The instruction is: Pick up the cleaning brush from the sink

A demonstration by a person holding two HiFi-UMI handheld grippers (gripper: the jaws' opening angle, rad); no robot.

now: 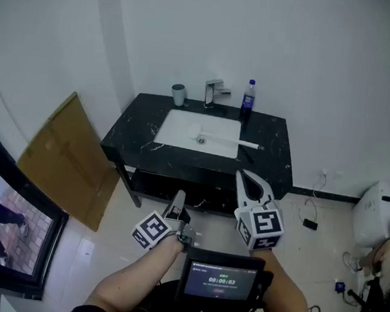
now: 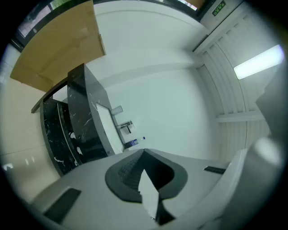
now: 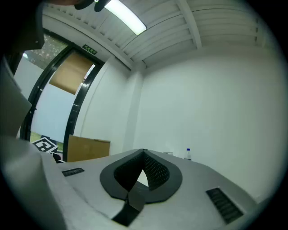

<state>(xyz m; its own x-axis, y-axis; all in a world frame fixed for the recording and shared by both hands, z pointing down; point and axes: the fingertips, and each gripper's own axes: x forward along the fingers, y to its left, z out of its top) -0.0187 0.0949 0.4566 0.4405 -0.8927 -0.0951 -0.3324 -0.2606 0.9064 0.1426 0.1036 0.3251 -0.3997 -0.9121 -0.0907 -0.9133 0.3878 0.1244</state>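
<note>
Your left gripper (image 1: 179, 198) is held level with its jaws closed tip to tip and nothing between them, as the left gripper view shows (image 2: 143, 152). Your right gripper (image 1: 243, 176) sits just beside it, further forward, also level. Its jaws are fully together and empty in the right gripper view (image 3: 144, 152). Both grippers point toward a black counter (image 1: 272, 143) against a white wall, and both are well short of it. A small screen (image 1: 222, 281) sits near your body, between your forearms. A white sink (image 1: 184, 126) is set into the middle of the counter. The brush (image 1: 241, 143) is a thin white stick that lies across the sink's right rim, with one end in the basin and the other on the counter. A tap (image 1: 215, 92) stands behind the sink, with a cup (image 1: 179, 95) to its left and a bottle (image 1: 248, 95) to its right. A sheet of cardboard (image 1: 70, 159) leans to the left of the counter. Cables lie on the floor to the right.
</note>
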